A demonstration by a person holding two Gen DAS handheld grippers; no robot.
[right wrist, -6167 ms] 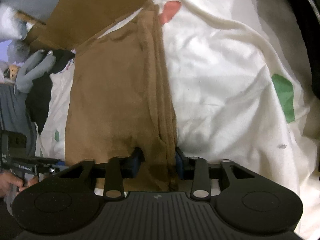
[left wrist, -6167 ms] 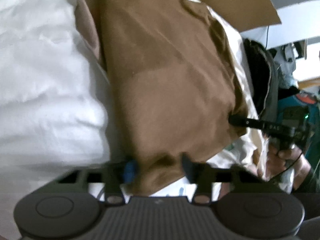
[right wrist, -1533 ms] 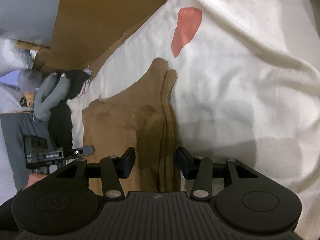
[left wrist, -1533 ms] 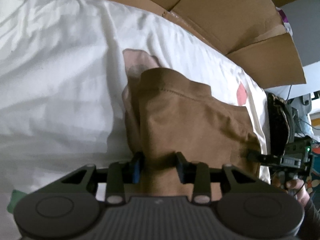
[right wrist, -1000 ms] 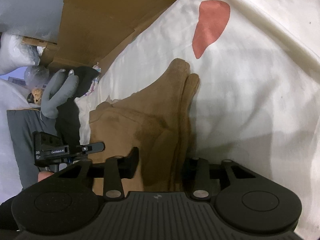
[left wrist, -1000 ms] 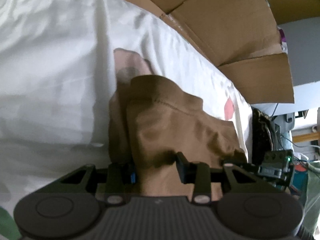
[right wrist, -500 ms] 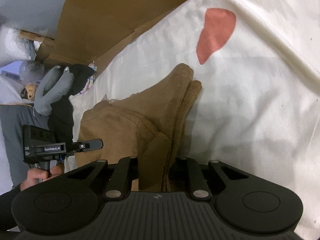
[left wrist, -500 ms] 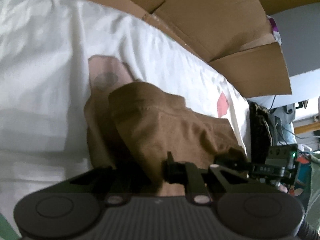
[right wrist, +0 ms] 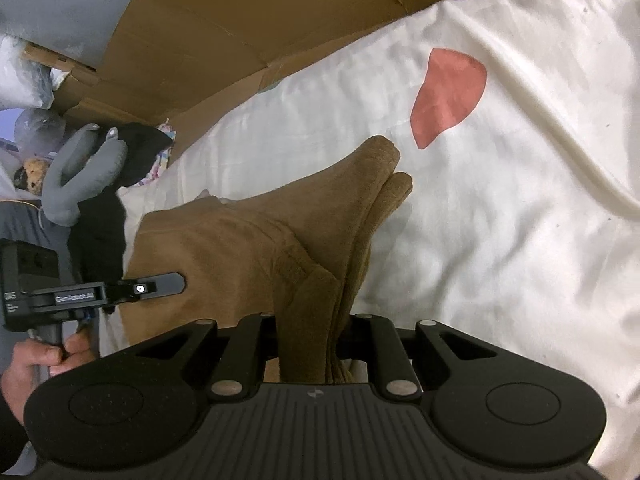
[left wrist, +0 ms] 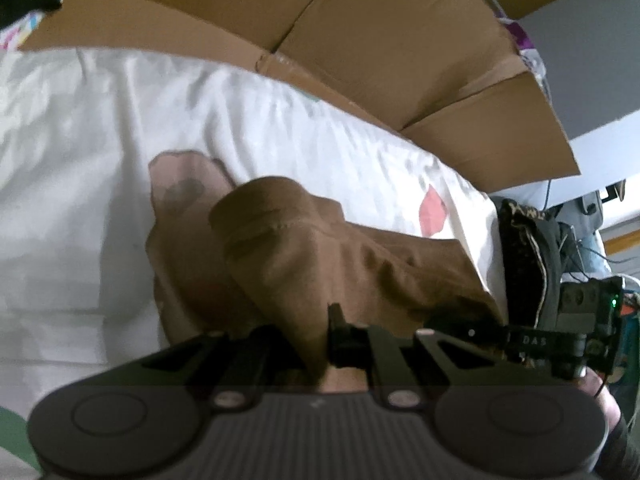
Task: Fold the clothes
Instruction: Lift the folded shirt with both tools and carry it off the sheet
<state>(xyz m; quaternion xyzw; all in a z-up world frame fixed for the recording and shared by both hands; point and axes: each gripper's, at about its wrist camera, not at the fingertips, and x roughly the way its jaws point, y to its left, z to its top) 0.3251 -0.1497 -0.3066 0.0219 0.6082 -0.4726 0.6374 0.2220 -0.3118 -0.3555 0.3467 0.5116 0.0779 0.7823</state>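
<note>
In the left wrist view, the left gripper (left wrist: 316, 344) has just closed and pinches the near edge of the brown garment (left wrist: 320, 252), which lies bunched on the white sheet (left wrist: 80, 160), likely to lift that edge for another fold. In the right wrist view, the right gripper (right wrist: 316, 344) has likewise just closed on the garment's stacked near-right edge. Open sheet lies right and far, while the cardboard (right wrist: 224, 28) bounds the far side.

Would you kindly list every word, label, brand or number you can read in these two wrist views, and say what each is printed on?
"DAS": white letters on the black body of the right gripper, seen in the left wrist view.
White label strip on the black left gripper, in the right wrist view: too blurred to read.
Small white lettering on that gripper's black block: too small to read.
White bedsheet, brown garment, cardboard: no text.
</note>
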